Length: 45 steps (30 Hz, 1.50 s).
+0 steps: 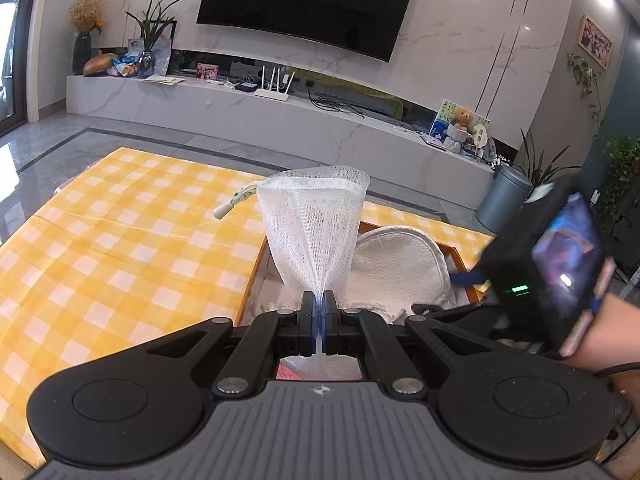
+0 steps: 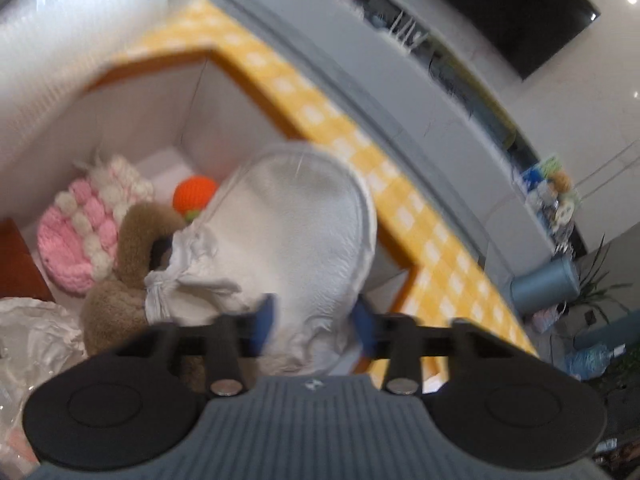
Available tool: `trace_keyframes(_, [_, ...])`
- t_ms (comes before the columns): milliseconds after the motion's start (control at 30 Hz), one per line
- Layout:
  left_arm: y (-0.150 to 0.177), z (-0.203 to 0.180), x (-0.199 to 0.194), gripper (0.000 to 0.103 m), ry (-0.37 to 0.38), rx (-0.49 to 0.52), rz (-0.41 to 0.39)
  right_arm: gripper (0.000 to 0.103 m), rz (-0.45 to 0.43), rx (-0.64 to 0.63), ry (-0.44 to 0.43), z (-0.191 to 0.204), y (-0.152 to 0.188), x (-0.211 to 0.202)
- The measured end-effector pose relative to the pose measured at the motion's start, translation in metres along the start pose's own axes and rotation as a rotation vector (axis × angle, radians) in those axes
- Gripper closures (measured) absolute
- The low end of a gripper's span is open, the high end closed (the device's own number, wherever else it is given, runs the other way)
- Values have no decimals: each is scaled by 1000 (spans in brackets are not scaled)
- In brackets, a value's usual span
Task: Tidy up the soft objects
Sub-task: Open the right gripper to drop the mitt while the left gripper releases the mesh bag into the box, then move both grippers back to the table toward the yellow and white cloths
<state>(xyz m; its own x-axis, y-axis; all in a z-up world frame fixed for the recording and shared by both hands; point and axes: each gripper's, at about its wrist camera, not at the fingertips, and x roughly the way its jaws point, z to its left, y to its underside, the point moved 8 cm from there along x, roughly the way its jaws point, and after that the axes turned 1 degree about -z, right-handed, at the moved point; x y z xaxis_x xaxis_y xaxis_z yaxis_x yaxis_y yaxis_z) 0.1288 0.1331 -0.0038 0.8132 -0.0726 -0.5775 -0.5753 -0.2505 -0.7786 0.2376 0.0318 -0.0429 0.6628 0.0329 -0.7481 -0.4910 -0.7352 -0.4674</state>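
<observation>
Your left gripper [image 1: 319, 312] pinches the limp white mesh bag [image 1: 314, 224]; your right gripper [image 2: 316, 326], spread, straddles the floppy white terry mitt [image 2: 304, 232]. Grab its cuff at seven o'clock.

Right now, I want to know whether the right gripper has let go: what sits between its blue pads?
The white cloth mitt lies between the right gripper pads, which stand apart at its lower end; the right wrist view shows it, blurred.

Bright daylight; blurred right-wrist view
</observation>
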Motion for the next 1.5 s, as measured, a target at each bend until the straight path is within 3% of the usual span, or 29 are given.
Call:
trace_keyframes(33, [0,-1,0,101,0,6,2,51,-20,4,-1,-3,-1,-6])
trace_keyframes(167, [3,-10,6,101,12,29,28,24,-88,24,20,-13,-2,-39])
trace_keyframes(367, [23,-26,33,100,-33,98,110,24,-118,18,84,-31,7,-66])
trace_keyframes(467, [30,-32,39,92,-103,173,122,24,-122,26,99,-37,15,-74])
trace_keyframes(567, [28,-34,35,55,-145,200,96,24,-128,40,104,-43,23,-78])
trace_keyframes(600, [27,-35,33,30,-149,208,79,24,-129,43,104,-43,27,-80])
trace_keyframes(633, [25,-36,30,15,-157,216,57,24,-130,48,102,-43,30,-80])
trace_keyframes(733, [18,-36,24,13,-174,209,25,24,-132,68,95,-46,39,-82])
trace_keyframes(833, [15,-36,22,13,-163,167,21,23,-139,97,104,-55,46,-84])
trace_keyframes(1000, [13,-40,22,13,-173,183,29,23,-150,183,89,-71,56,-86])
trace_keyframes(1167, [8,-41,14,13,-201,102,6,23,-177,240,80,-81,59,-94])
trace_keyframes(1500, [-13,-100,-15,13,-135,144,-86,22,-252,318,60,-107,69,-121])
